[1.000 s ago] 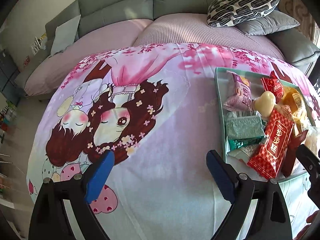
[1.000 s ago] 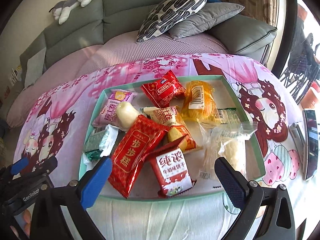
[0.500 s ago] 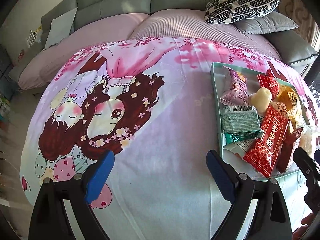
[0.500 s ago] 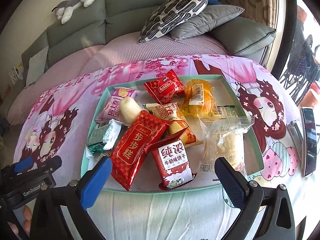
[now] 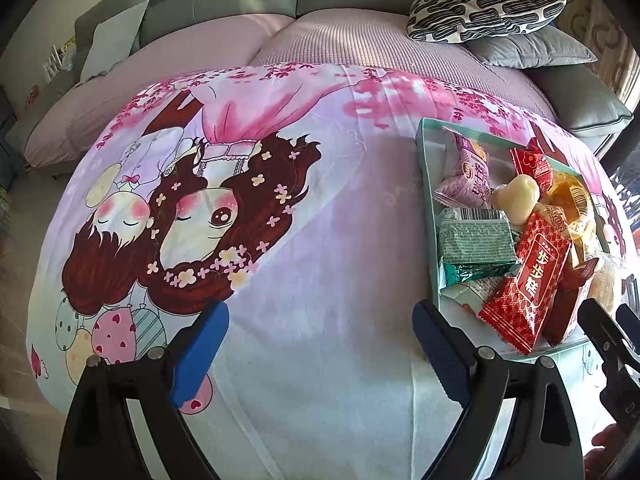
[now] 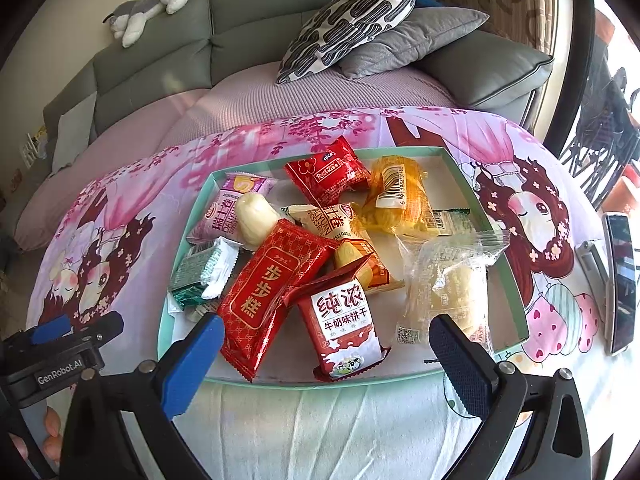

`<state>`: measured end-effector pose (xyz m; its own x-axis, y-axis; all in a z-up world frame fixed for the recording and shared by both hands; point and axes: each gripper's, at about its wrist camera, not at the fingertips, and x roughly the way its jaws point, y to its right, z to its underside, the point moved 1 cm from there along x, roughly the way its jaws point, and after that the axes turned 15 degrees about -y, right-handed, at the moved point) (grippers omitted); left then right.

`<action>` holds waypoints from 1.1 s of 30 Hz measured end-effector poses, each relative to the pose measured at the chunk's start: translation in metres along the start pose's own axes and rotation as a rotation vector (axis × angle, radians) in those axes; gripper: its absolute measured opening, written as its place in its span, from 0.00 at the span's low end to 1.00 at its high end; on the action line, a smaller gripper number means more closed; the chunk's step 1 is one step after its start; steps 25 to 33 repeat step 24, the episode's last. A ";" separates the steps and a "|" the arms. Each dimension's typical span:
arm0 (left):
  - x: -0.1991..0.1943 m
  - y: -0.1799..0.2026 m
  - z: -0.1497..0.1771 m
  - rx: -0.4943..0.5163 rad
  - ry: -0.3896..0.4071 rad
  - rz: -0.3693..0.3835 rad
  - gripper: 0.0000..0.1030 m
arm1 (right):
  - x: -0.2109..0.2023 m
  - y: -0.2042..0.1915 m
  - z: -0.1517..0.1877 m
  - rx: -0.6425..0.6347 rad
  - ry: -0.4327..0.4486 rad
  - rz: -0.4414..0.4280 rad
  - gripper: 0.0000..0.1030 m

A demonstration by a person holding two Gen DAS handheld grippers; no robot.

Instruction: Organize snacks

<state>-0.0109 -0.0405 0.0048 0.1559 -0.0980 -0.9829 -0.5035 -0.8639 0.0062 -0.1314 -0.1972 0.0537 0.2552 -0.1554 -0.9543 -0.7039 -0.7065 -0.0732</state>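
A shallow teal tray (image 6: 516, 296) on the cartoon-print cloth holds several wrapped snacks. Among them are a long red packet (image 6: 272, 292), a red-and-white biscuit packet (image 6: 344, 324) and a clear-wrapped pastry (image 6: 448, 280). My right gripper (image 6: 326, 328) hangs open above the tray's near edge, touching nothing. My left gripper (image 5: 318, 320) stands open over bare cloth, left of the tray (image 5: 426, 208), with nothing between its fingers. The long red packet (image 5: 532, 276) also shows in the left wrist view. The left gripper (image 6: 60, 328) appears at the lower left of the right wrist view.
A phone (image 6: 620, 280) lies on the cloth right of the tray. Behind the table runs a grey sofa (image 6: 248, 20) with a patterned cushion (image 6: 352, 16), a grey cushion (image 6: 416, 40) and a plush toy (image 6: 152, 4). A person's fingers (image 6: 48, 428) hold the left tool.
The left wrist view has tilted a little, so the cloth and tray sit slightly further left in it. The right view barely differs. Both sets of jaws keep the same width.
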 end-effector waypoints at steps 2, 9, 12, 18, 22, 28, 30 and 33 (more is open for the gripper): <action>0.001 0.000 0.000 0.004 -0.005 -0.001 0.91 | 0.001 0.000 0.000 -0.002 -0.002 -0.005 1.00; 0.001 0.003 0.000 0.018 -0.005 -0.014 0.91 | 0.002 -0.001 0.001 -0.011 -0.008 -0.007 1.00; 0.002 0.003 0.000 0.022 -0.006 -0.015 0.91 | 0.001 -0.001 0.001 -0.010 -0.007 -0.005 1.00; 0.001 0.003 0.001 0.022 0.002 -0.025 0.91 | 0.002 -0.002 0.001 -0.014 -0.011 -0.007 1.00; -0.006 0.004 0.003 0.022 0.047 -0.042 0.91 | 0.002 -0.001 0.001 -0.012 -0.012 -0.006 1.00; -0.005 0.004 0.002 0.026 0.040 -0.040 0.91 | 0.002 -0.001 0.001 -0.010 -0.012 -0.004 1.00; -0.005 0.004 0.002 0.026 0.040 -0.040 0.91 | 0.002 -0.001 0.001 -0.010 -0.012 -0.004 1.00; -0.005 0.004 0.002 0.026 0.040 -0.040 0.91 | 0.002 -0.001 0.001 -0.010 -0.012 -0.004 1.00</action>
